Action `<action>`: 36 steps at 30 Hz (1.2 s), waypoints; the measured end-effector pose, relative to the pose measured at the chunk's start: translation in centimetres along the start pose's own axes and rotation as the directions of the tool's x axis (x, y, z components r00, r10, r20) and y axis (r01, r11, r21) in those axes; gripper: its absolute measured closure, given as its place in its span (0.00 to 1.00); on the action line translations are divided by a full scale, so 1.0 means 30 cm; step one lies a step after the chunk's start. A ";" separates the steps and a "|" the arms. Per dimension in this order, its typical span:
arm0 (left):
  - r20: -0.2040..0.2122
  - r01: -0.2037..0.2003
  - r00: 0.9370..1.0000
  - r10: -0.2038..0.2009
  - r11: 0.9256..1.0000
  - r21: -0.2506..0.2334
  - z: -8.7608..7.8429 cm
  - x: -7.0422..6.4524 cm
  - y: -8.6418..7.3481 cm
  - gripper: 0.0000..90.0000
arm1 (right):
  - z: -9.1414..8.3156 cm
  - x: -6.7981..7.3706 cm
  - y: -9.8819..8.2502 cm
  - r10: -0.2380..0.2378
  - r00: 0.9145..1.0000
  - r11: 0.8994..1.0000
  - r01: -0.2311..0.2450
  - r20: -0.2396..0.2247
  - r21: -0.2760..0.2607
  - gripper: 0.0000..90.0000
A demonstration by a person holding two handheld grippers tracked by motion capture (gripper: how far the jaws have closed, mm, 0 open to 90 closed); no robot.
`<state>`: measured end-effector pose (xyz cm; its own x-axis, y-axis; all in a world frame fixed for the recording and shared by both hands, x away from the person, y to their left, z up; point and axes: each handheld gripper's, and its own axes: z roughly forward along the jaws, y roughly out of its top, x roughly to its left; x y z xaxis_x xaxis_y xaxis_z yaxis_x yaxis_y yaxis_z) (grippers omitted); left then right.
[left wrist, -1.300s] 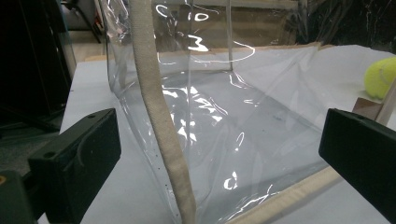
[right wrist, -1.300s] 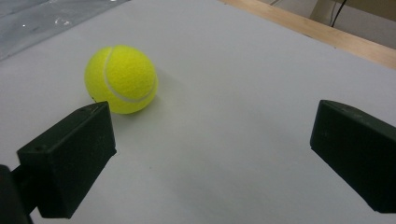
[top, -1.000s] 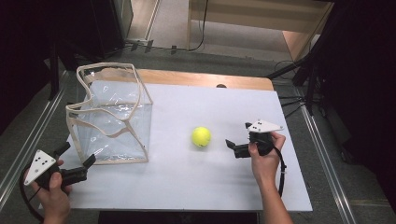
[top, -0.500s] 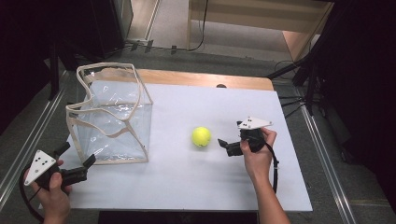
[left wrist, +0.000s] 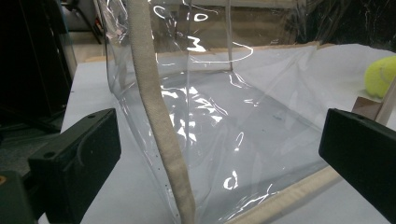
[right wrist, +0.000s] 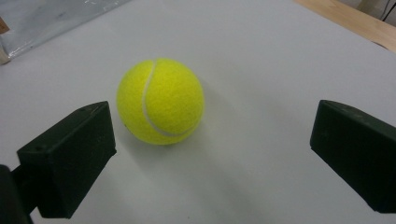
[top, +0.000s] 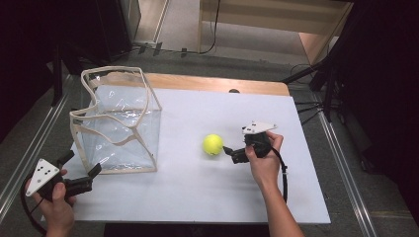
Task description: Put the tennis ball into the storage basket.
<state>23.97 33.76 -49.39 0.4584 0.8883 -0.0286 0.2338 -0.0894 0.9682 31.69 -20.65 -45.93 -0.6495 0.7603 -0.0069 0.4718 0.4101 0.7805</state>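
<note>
My right claw (top: 228,149) is spread wide, its two black jaws pointing at a fuzzy yellow-green tennis ball (top: 213,144) that rests on the white table (top: 197,187), near the middle and just beside my jaw tips. In the right gripper view the ball (right wrist: 160,101) sits between the jaws but nearer the left one, not yet touched. To take it well, I judge I should slide forward until the ball's widest part lies between the pads, shift a little so it is centred, and close gently, since a round ball may roll away if one jaw nudges it first. My left claw (top: 81,173) is also open, holding nothing, low at the near left corner of the table, aimed at a clear plastic box-shaped bag with beige fabric trim and straps (top: 118,123). That bag stands upright, its mouth open at the top, well apart from the ball, and through its crinkled see-through walls (left wrist: 224,121) I see nothing inside.
</note>
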 end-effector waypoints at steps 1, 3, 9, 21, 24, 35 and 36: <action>0.000 0.000 1.000 0.000 1.000 0.000 0.000 0.000 0.000 0.00 | 0.003 0.002 0.002 0.004 1.000 1.000 -0.004 -0.002 0.005 0.00; 0.001 0.000 1.000 0.000 1.000 -0.001 0.000 0.000 0.000 0.00 | 0.012 0.005 0.004 0.003 1.000 1.000 -0.003 -0.003 0.005 0.00; 0.001 0.001 1.000 -0.001 1.000 -0.001 0.000 0.000 0.000 0.00 | 0.037 0.011 0.007 0.000 1.000 1.000 0.000 -0.022 0.022 0.00; 0.003 0.001 1.000 -0.001 1.000 -0.001 0.000 0.000 0.000 0.00 | 0.086 0.027 0.017 -0.003 0.999 0.999 0.005 -0.037 0.052 0.00; 0.003 0.001 1.000 -0.001 1.000 -0.002 0.000 0.000 0.000 0.00 | 0.099 0.029 0.021 -0.005 0.999 0.998 0.008 -0.043 0.057 0.00; 0.004 -0.001 1.000 0.001 1.000 -0.001 0.000 0.000 0.001 0.00 | 0.142 0.042 0.031 -0.006 0.998 0.996 0.011 -0.059 0.084 0.00; 0.004 0.000 1.000 0.000 1.000 0.000 0.001 0.000 0.001 0.00 | 0.148 0.042 0.030 -0.005 0.998 0.996 0.011 -0.061 0.090 0.00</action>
<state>23.99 33.75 -49.38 0.4619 0.8864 -0.0298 0.2335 -0.0891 0.9683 33.94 -17.09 -48.01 -0.6872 0.7260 0.0274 0.5167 0.4619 0.7209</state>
